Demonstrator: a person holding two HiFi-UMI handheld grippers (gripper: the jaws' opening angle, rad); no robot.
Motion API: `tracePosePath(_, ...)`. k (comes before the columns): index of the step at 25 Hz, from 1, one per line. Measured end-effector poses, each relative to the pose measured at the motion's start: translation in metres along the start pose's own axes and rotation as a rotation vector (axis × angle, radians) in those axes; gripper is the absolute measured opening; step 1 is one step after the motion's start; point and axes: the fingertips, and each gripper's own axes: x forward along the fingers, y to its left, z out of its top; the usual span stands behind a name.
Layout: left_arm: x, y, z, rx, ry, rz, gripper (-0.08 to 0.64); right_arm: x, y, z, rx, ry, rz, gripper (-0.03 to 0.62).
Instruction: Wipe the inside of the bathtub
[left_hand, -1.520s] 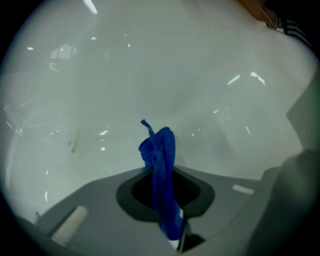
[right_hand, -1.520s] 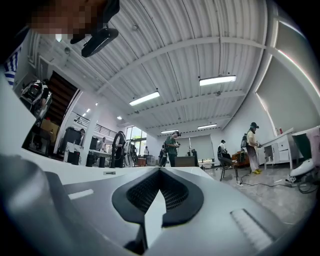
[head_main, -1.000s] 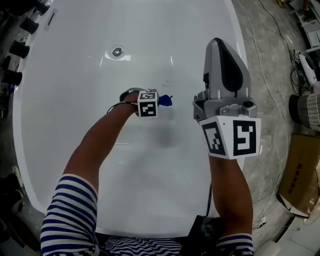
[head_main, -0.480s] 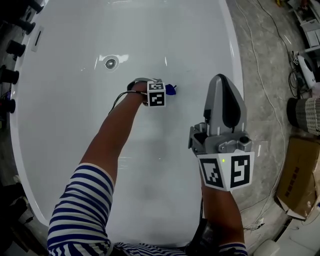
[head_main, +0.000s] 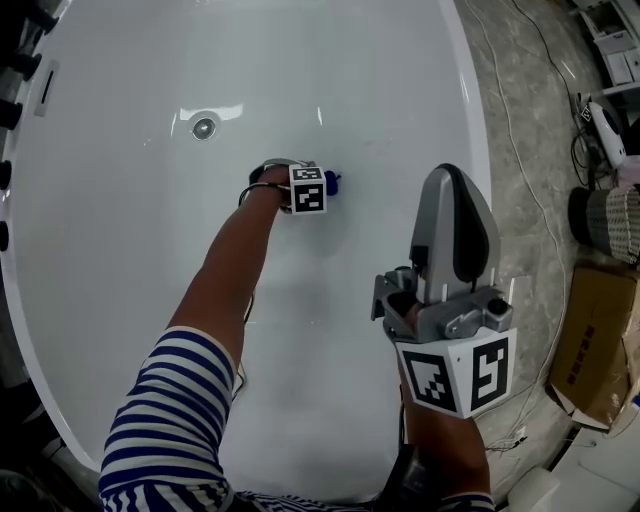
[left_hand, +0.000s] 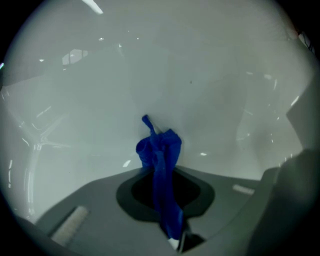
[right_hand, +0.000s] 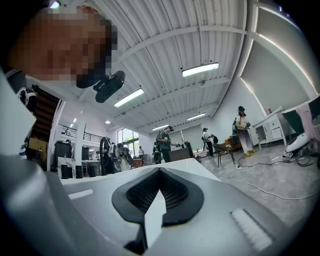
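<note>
The white bathtub (head_main: 120, 300) fills the head view, with its drain (head_main: 204, 127) at the upper left. My left gripper (head_main: 322, 186) reaches down to the tub floor, right of the drain, shut on a blue cloth (head_main: 332, 181). In the left gripper view the blue cloth (left_hand: 161, 155) sticks out bunched between the jaws of the left gripper (left_hand: 162, 175) and meets the glossy tub surface (left_hand: 210, 90). My right gripper (head_main: 452, 175) is held up over the tub's right rim, shut and holding nothing. The right gripper view shows the right gripper (right_hand: 159, 172) aimed at the hall's ceiling.
Dark fittings (head_main: 12, 112) line the tub's left rim. On the grey floor to the right lie cables (head_main: 530, 150) and a cardboard box (head_main: 598, 340). Several people (right_hand: 164, 142) stand far off in the hall.
My left gripper has slid the blue cloth a little farther up the tub floor, nearer the drain's level. The right gripper has dropped lower and nearer in the head view.
</note>
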Motion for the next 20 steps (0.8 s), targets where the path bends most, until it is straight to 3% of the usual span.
tracePosePath(6, 0.007, -0.004, 0.0, -0.013, -0.022, -0.032, 0.044, 0.0, 0.002, -0.002, -0.008, 0.002, 0.007, -0.002)
tracePosePath(10, 0.008, -0.015, 0.004, 0.021, -0.008, -0.055, 0.043, 0.001, 0.003, -0.003, -0.013, 0.004, 0.013, -0.002)
tracePosePath(13, 0.01, -0.033, 0.008, 0.069, 0.014, -0.085, 0.043, 0.0, 0.004, -0.002, -0.024, 0.003, 0.015, -0.002)
tracePosePath(20, 0.008, -0.089, 0.018, 0.084, -0.003, -0.119, 0.043, -0.005, 0.004, 0.002, -0.025, -0.002, 0.023, -0.002)
